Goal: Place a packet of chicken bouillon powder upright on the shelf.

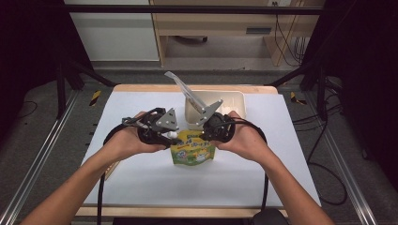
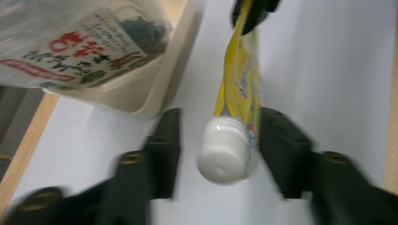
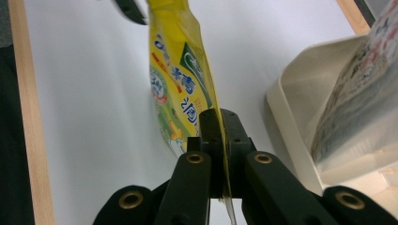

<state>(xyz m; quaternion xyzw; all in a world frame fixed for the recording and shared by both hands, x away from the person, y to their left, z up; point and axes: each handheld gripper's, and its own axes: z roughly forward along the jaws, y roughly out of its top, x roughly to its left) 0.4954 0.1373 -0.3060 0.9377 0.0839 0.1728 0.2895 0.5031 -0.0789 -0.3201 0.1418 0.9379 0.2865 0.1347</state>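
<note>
A yellow pouch [image 1: 193, 152] with a white cap [image 2: 224, 150] hung above the white table [image 1: 141, 178], near its middle, between the two grippers. Just behind the pouch stood a cream tub [image 1: 234, 101] at the table's far edge, holding a clear printed packet [image 2: 70, 47] that leaned out over its rim toward the left. The tub stood close behind both grippers, whereas the table surface in front of the pouch, toward the person, lay bare up to the near wooden edge [image 1: 141, 212]. The right gripper [image 3: 220, 117] was clenched on the pouch's flat side edge, the film pinched between its jaws. The left gripper [image 2: 220, 154] was released: its jaws stood on either side of the cap, one with a clear gap to it and the other close beside the pouch's neck. Both hands [image 1: 129, 140] met over the middle of the table, with open surface to either side.
</note>
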